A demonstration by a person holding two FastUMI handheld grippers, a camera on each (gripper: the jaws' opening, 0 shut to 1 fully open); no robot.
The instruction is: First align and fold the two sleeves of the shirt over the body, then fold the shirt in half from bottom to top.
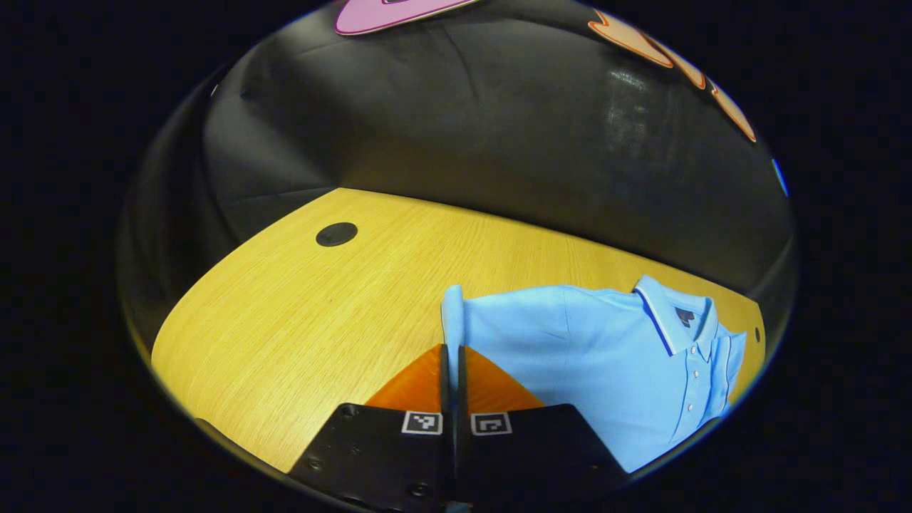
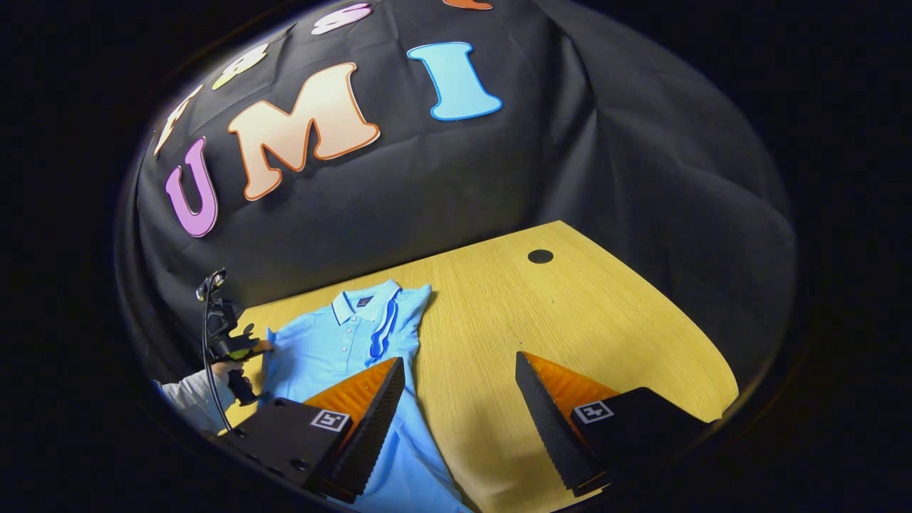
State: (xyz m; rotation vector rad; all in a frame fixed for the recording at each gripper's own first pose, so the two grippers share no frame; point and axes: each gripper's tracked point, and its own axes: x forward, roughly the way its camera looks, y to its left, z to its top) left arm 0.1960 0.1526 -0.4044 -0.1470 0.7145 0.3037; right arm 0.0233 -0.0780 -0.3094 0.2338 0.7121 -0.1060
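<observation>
A light blue polo shirt [image 1: 613,356] lies flat on the yellow wooden table [image 1: 299,320], collar [image 1: 670,317] toward the far edge. My left gripper [image 1: 452,349] is shut, and a fold of the shirt's sleeve [image 1: 453,306] stands up between its fingertips. In the right gripper view the shirt [image 2: 328,349] lies at the left, and a strip with dark blue trim [image 2: 385,324] lies folded over its body. My right gripper [image 2: 459,374] stands open above the table beside the shirt's lower edge, one finger [image 2: 377,399] over the cloth. The left gripper [image 2: 239,347], held by a hand, is at the shirt's far side.
A black round grommet [image 1: 336,234] sits in the table near the back; the right gripper view has the grommet [image 2: 540,256] near the back edge too. Black cloth wall [image 1: 463,128] closes off the table behind. A pale sleeve [image 2: 182,395] of the person is at the lower left.
</observation>
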